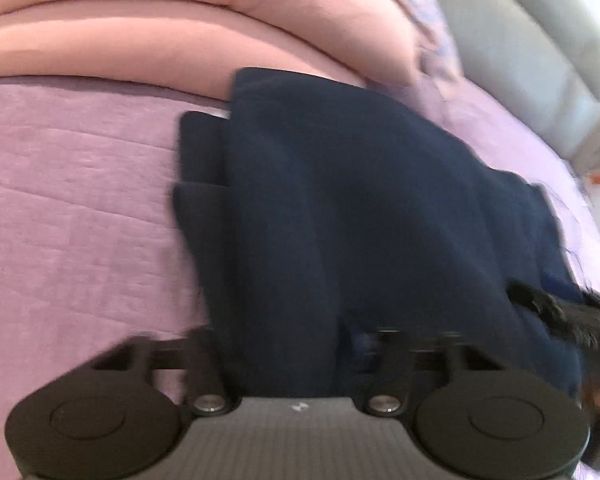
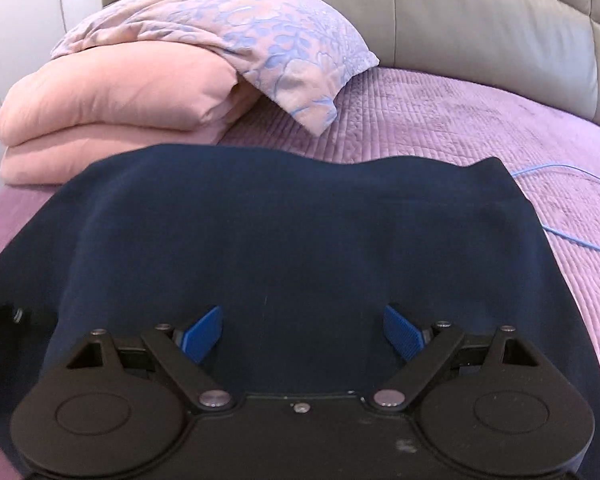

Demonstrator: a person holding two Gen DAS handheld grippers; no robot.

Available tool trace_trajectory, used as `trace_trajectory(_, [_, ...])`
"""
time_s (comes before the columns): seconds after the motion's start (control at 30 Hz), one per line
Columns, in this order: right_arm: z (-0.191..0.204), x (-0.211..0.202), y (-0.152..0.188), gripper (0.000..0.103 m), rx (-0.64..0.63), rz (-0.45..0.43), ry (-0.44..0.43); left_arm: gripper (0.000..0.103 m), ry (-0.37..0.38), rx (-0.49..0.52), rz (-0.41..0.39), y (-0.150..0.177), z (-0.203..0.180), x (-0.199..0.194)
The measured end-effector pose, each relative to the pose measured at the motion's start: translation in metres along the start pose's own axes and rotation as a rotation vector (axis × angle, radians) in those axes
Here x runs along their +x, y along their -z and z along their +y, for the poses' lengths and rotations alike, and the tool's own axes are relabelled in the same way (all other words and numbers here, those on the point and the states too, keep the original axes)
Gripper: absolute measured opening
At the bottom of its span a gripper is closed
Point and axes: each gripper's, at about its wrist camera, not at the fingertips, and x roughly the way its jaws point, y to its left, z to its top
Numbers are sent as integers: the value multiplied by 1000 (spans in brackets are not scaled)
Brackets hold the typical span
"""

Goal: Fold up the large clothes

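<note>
Gripping: left gripper (image 1: pixel 296 344) fingers clamp the navy garment (image 1: pixel 340 208), near edge.
Right gripper (image 2: pixel 298 330): fingers spread, empty, over the cloth.
Garment: part-folded on purple bed (image 2: pixel 460 120).
Risk: one-sided pull may skew the fold.

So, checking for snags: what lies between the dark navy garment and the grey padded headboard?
In the right wrist view, only bare quilted purple bedspread separates the navy garment from the headboard.

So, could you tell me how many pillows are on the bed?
1: the floral pillow leans on the folded pink duvet near the headboard; others may be hidden.
</note>
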Motion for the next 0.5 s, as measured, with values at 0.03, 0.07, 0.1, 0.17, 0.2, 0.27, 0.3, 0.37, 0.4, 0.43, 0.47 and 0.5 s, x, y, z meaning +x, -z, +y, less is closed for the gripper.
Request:
trace_trajectory(0.03, [1,-2,2,103,0,7,4,27,3,-44,-8,-3,1,-5])
trace_trajectory(0.07, [1,-3,1,103,7,17,6,24,-1,-56,-21,-4,0,-11])
trace_trajectory(0.1, [2,-4,0,103,17,34,9,23,-12,-41,-42,-5,-5,-16])
trace_trajectory(0.17, [4,-5,-1,103,16,72,17,22,-30,-4,-60,-5,-18,-26])
trace_trajectory(0.2, [6,-6,-2,103,23,104,21,22,-22,13,-64,-6,-24,-29])
trace_trajectory(0.27, [8,-10,-4,103,32,169,30,22,-21,36,-77,-9,-31,-35])
trace_trajectory(0.3, [7,-14,-4,102,28,196,20,22,-28,43,-76,-8,-35,-36])
trace_trajectory(0.37, [-4,-24,1,102,45,244,-33,22,-53,40,-70,-7,-41,-33])
trace_trajectory(0.4, [-9,-28,6,102,68,259,-60,22,-65,33,-58,-5,-43,-30])
trace_trajectory(0.43, [-13,-31,12,102,87,258,-77,21,-74,25,-52,-3,-45,-28])
trace_trajectory(0.47, [-13,-35,19,102,95,238,-83,21,-79,24,-61,-2,-47,-28])
trace_trajectory(0.5, [-12,-38,27,103,94,213,-80,21,-77,27,-78,-2,-49,-33])
